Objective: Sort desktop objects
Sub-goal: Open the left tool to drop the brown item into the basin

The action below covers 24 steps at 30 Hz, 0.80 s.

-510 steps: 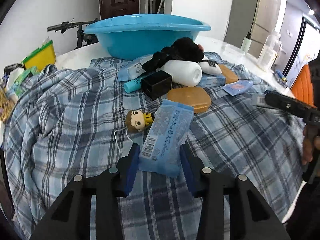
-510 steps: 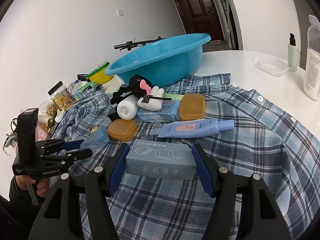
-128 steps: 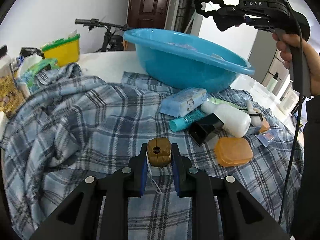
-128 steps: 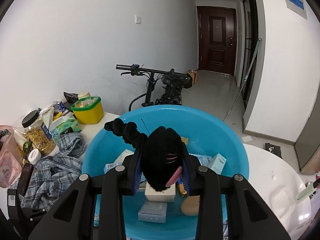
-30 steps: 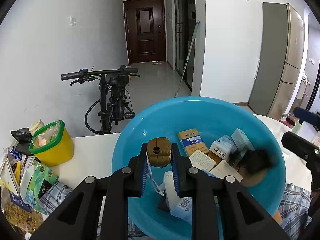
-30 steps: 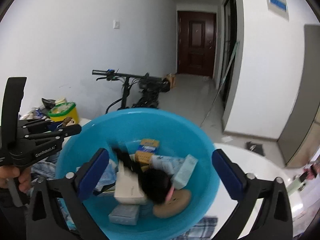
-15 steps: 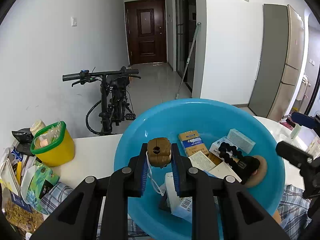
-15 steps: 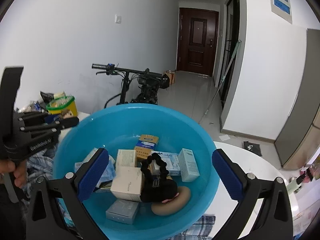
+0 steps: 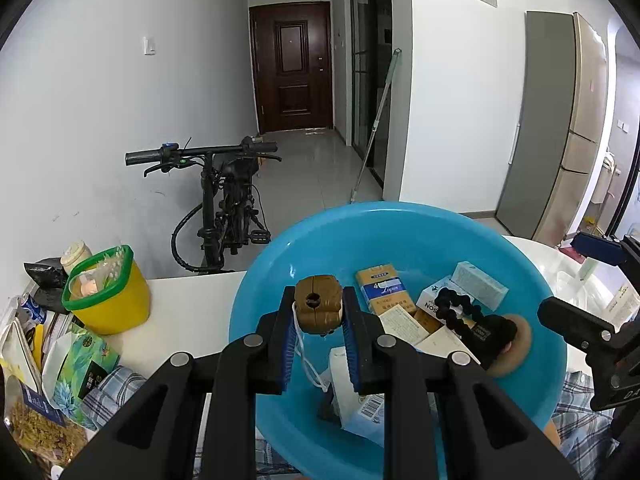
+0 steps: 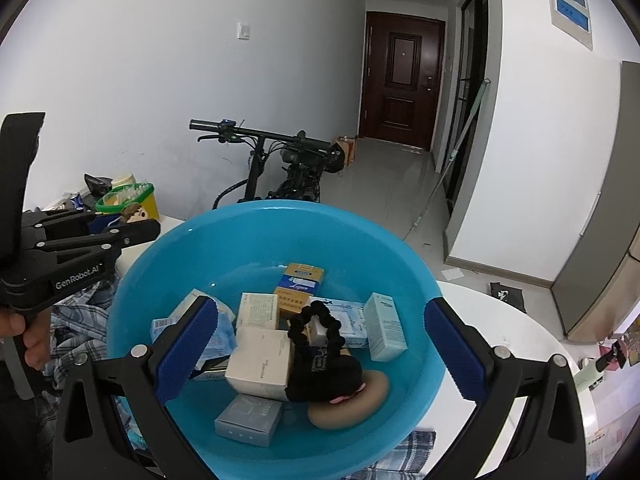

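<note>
Doll held over the basin

The left gripper point(image 9: 319, 327) is clamped on a small doll point(image 9: 318, 310) above the blue basin's point(image 9: 536, 272) near rim. The right gripper point(image 10: 320, 350) hangs wide apart over the boxes point(image 10: 262, 358) and black plush toy point(image 10: 324, 372) below it.

Both wrist cameras looked down from close above the round blue plastic basin point(image 9: 256, 312) point(image 10: 132, 280), facing the dark brown door point(image 9: 291, 66) point(image 10: 402, 80) beyond it; the left view sat left of the basin, the right view nearer its centre.
</note>
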Available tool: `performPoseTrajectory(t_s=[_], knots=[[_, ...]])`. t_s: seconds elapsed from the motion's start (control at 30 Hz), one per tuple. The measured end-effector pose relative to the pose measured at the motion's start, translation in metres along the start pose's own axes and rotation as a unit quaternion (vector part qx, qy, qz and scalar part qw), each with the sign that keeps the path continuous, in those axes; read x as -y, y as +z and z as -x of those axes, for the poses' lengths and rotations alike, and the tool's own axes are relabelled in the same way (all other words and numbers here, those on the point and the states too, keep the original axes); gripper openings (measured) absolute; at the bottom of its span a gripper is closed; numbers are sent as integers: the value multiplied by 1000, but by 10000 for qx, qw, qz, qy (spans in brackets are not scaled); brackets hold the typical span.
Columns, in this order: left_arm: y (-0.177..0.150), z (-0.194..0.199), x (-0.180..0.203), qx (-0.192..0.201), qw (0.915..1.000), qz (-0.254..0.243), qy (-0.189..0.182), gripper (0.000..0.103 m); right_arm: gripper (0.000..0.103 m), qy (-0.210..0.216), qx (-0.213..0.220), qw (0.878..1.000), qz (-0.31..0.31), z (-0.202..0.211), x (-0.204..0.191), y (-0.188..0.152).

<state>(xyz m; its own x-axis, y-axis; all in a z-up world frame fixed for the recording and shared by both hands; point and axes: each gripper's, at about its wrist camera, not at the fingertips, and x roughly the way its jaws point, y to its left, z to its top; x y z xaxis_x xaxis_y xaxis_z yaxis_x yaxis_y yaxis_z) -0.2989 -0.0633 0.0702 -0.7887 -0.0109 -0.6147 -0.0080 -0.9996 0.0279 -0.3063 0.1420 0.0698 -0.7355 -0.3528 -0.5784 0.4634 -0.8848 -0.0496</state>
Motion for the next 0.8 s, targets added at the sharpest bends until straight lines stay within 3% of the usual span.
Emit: performPoseTrajectory(t_s=[0.63,0.7,0.73,0.77,0.8], knots=[[-1,1,4,15,10000,-17,31,23,103,-43,-7,9999,108,1,-4,1],[0,-1,4,-29,9999,-13,113,46,103,-63,1,9999,130,1,-4,1],[0,-1,3,-67,9998,11,178,86,103,-73,7,9999,141,1,-4,1],[1,0,3,-38,9998,63,211,102,103,-79,8,9999,142,1,-4,1],[2,3,2,72,9998,89,187,103,103,-70,6,9999,136,0,-4,1]])
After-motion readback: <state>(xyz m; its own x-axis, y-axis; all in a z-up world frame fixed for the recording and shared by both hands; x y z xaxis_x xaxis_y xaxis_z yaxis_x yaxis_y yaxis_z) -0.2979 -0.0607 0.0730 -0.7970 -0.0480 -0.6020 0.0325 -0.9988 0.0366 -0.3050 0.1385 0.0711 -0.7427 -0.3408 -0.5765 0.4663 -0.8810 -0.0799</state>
